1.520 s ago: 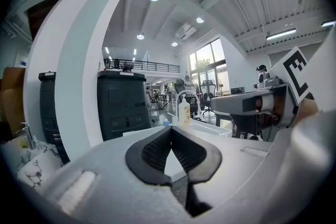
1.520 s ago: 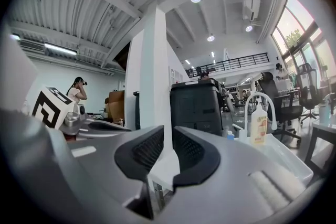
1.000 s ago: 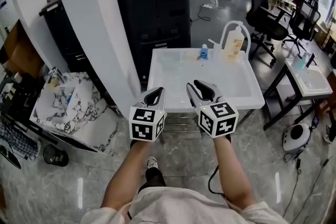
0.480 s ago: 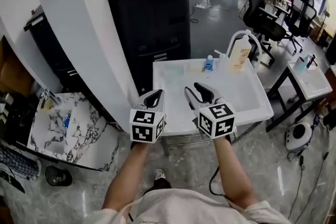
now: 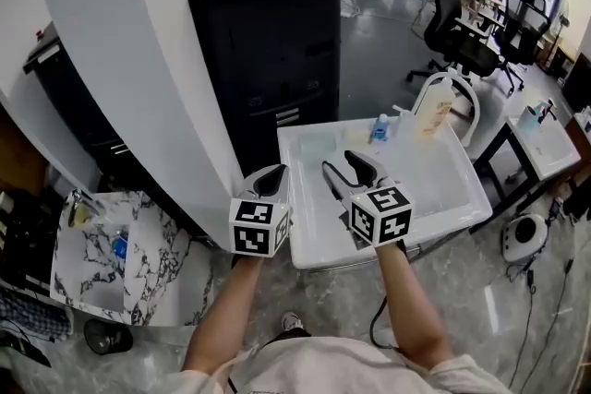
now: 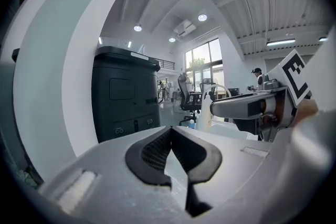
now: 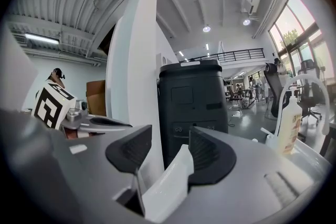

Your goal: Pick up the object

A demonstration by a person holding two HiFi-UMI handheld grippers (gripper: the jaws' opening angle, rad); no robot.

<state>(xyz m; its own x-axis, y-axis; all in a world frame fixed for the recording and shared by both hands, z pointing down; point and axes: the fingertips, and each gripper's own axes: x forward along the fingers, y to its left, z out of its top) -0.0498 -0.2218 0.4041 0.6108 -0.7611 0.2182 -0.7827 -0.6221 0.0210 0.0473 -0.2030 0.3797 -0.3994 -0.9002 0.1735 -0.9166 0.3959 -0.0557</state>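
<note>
Head view: The left hand-held gripper is closed, jaw tips together, with nothing in it. It sits level with the near-left corner of the white, raised-rim tabletop, just at its left edge. The right hand-held gripper is over the near part of the tabletop, beside the left unit and apart from it. Its jaws stand apart and touch nothing. Two containers stand at the far edge of the tabletop, well apart from both units:
- a small bottle with a blue cap, upright;
- a pump bottle holding yellowish liquid, upright, inside a white hoop.

Which of the two is the object to pick up cannot be told. The rest of the tabletop surface carries nothing else that can be made out. A black cabinet stands beyond the far-left corner.

Left gripper view: The ribbed pads meet at their tips. Nothing is clamped between them. Both bottles show past the jaws at the far edge of the tabletop.

Right gripper view: The jaws have just been opening and now show a clear gap. Only the tabletop edge and the black cabinet appear through the gap; no object lies between the pads. The pump bottle stands to the right, untouched.
</note>
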